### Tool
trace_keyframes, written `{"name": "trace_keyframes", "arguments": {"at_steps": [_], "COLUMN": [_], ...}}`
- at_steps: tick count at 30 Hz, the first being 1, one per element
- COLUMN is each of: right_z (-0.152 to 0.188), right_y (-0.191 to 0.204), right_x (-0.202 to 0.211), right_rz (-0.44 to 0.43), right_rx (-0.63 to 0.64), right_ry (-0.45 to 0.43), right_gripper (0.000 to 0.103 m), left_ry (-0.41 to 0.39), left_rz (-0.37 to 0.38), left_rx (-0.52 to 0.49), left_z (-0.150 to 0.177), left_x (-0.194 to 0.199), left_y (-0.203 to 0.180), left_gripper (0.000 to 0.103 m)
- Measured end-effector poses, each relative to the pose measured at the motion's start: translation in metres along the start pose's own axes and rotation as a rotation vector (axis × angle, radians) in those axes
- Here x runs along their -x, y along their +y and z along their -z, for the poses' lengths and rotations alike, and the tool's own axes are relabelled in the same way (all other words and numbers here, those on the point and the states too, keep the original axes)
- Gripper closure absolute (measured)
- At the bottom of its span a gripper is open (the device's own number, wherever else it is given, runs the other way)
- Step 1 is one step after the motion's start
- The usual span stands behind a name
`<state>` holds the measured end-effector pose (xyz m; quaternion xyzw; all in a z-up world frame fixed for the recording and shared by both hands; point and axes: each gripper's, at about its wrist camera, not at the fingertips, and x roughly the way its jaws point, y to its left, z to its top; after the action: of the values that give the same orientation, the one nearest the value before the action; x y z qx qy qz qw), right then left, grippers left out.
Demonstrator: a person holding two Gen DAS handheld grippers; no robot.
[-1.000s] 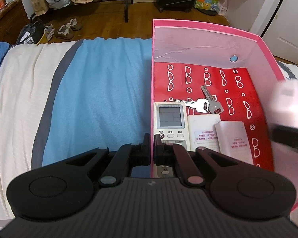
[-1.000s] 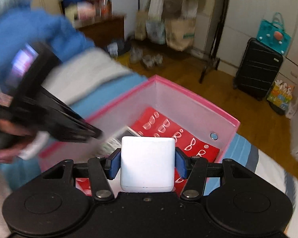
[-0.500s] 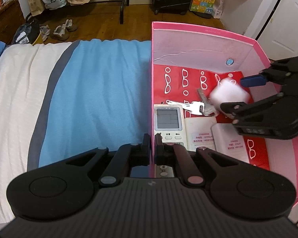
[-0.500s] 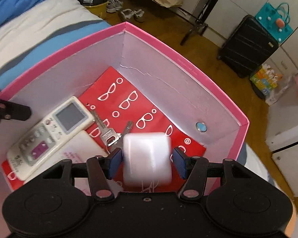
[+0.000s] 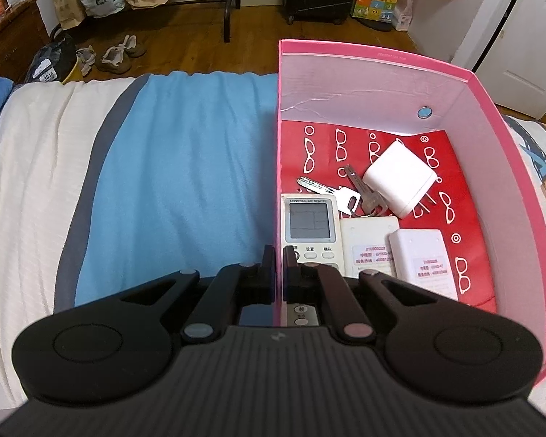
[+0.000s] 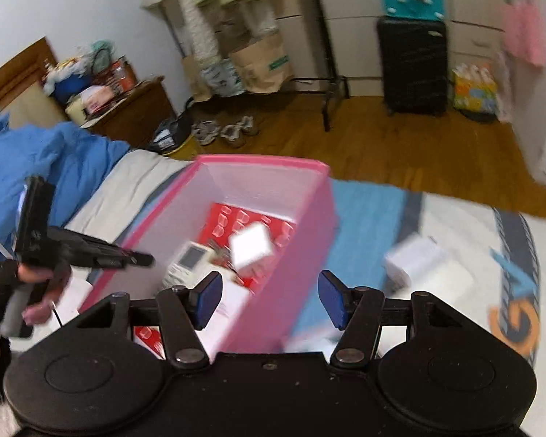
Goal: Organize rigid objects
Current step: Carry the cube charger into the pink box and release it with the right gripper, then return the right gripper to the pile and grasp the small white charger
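Observation:
A pink box [image 5: 491, 116] lies on the bed. Inside, on its red floor, are a white charger block [image 5: 398, 178], keys [image 5: 345, 193], a white AC remote [image 5: 311, 225] and two flat white devices [image 5: 418, 255]. My left gripper [image 5: 279, 266] is shut on the box's left wall [image 5: 278, 167]. My right gripper [image 6: 269, 298] is open and empty, raised above the box's [image 6: 302, 233] right wall; the charger block [image 6: 251, 245] lies in the box below. Another white block [image 6: 415, 258] lies on the bed to the right of the box.
The bed has a blue, grey and cream cover [image 5: 178, 167]. A blue duvet [image 6: 47, 160] is bunched at the left. Beyond the bed are a wooden floor, shoes [image 5: 116, 54], paper bags, a black suitcase [image 6: 413, 65] and a wooden cabinet [image 6: 134, 113].
My right gripper opened and let go of the white charger block, which now lies in the box on the keys. The right gripper then pulled up and back. The left gripper kept its hold.

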<state>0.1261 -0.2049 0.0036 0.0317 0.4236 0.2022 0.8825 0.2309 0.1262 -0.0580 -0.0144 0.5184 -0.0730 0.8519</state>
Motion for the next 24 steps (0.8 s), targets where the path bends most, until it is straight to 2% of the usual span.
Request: {"name": "trace_keyframes", "arguments": {"at_steps": [2, 7, 12, 15, 17, 22, 24], "right_z": [0.016, 0.049, 0.059, 0.068, 0.073, 0.077, 0.076], "right_y": [-0.013, -0.022, -0.013, -0.009, -0.013, -0.017, -0.021], "right_x": [0.0, -0.012, -0.043, -0.06, -0.069, -0.08, -0.088], "right_rz": [0.004, 0.031, 0.036, 0.108, 0.112, 0.179, 0.156], "right_rx": [-0.014, 0.009, 0.046, 0.092, 0.074, 0.105, 0.106], "right_ry": [0.004, 0.103, 0.178, 0.197, 0.224, 0.194, 0.199], "right_gripper": [0.039, 0.04, 0.04, 0.04, 0.04, 0.039, 0.039], "left_ry": [0.0, 0.0, 0.0, 0.003, 0.002, 0.003, 0.004], "left_rz": [-0.004, -0.014, -0.013, -0.008, -0.01, -0.008, -0.01], "left_rx": [-0.002, -0.002, -0.002, 0.001, -0.005, -0.013, -0.016], "left_z": [0.0, 0.0, 0.0, 0.0, 0.0, -0.001, -0.001], "left_x": [0.001, 0.001, 0.002, 0.0, 0.0, 0.001, 0.0], "left_y": [-0.001, -0.002, -0.002, -0.002, -0.003, -0.002, -0.003], "left_gripper": [0.1, 0.1, 0.1, 0.1, 0.1, 0.1, 0.1]}}
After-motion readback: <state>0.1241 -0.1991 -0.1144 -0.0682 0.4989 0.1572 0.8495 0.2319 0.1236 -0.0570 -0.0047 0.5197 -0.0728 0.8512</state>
